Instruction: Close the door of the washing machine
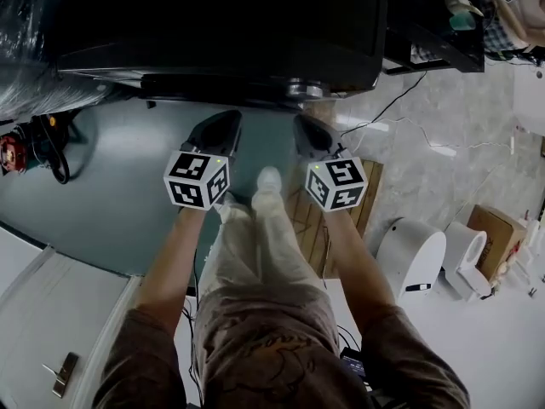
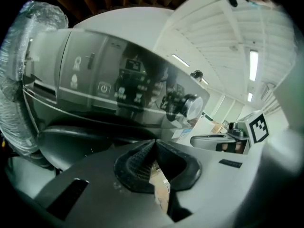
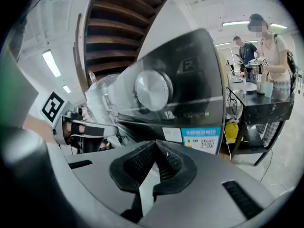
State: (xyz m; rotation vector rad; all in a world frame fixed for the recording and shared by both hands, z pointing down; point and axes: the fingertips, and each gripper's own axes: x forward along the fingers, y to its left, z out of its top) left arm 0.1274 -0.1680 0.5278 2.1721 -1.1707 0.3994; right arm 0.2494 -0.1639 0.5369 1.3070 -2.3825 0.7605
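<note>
L gripper [image 2: 154,143] & R gripper [image 3: 155,144] are held side by side, jaws of both pressed together w/ nothing pinched. The washing machine [image 1: 221,24] is seen just ahead of both; its door can't be made out.

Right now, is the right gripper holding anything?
No, the right gripper has its jaws pressed together with nothing between them, in front of the washing machine.
</note>
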